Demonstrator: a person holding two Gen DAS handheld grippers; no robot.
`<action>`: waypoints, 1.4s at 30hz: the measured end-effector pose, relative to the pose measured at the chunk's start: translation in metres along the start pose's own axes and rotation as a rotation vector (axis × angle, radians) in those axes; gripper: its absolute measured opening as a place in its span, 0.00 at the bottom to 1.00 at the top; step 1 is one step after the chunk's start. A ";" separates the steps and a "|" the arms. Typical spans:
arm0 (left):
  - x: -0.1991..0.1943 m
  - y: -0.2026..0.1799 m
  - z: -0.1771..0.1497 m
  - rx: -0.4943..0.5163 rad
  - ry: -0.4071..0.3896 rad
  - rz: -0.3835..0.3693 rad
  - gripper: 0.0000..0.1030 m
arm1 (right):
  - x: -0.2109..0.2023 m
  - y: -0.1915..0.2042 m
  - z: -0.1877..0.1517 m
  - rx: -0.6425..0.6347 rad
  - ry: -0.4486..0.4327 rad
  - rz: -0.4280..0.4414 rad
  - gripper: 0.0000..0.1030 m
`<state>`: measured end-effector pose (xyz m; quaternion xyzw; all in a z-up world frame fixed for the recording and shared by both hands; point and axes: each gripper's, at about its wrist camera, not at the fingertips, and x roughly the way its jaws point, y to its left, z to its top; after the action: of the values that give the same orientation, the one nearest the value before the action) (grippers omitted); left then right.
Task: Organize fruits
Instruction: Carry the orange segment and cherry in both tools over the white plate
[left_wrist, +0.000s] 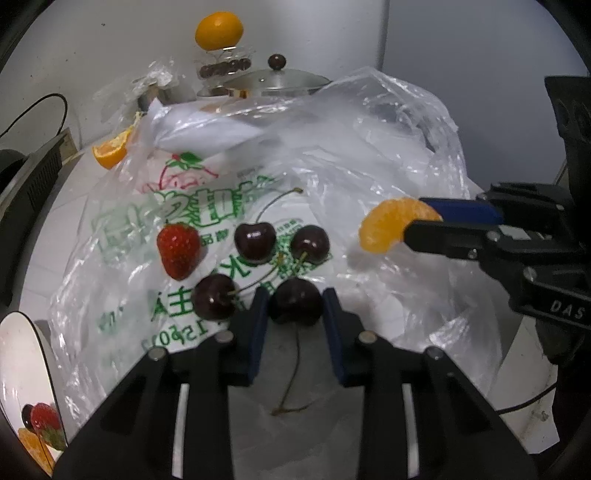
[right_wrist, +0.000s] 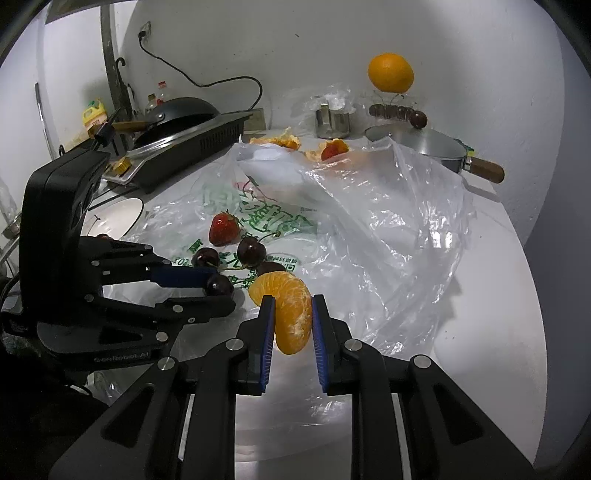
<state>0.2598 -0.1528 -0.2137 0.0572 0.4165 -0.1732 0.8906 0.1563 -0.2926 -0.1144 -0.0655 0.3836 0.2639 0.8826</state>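
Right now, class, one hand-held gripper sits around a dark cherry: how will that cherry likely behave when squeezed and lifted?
The cherry looks round and glossy, so it may slip or roll out from between the left hand-held gripper fingers. It probably weighs little. Its long stem trails loose and will likely dangle. The crinkled plastic bag beneath could shift when nudged.

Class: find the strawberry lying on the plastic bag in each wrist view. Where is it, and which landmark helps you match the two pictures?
Left wrist: strawberry left of centre, beside the cherries.
Right wrist: strawberry centre-left, beyond the cherries.
Shared landmark: whole orange at the wall.
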 end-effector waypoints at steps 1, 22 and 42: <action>-0.002 0.000 -0.001 0.001 -0.004 -0.003 0.29 | 0.000 0.001 0.001 -0.002 -0.001 -0.003 0.20; -0.078 0.020 -0.011 -0.002 -0.145 -0.017 0.29 | -0.016 0.058 0.029 -0.096 -0.034 -0.022 0.20; -0.124 0.070 -0.025 -0.101 -0.286 0.050 0.29 | -0.009 0.110 0.056 -0.170 -0.053 -0.019 0.20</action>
<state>0.1929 -0.0489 -0.1385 -0.0027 0.2920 -0.1363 0.9467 0.1302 -0.1847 -0.0598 -0.1369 0.3359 0.2888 0.8860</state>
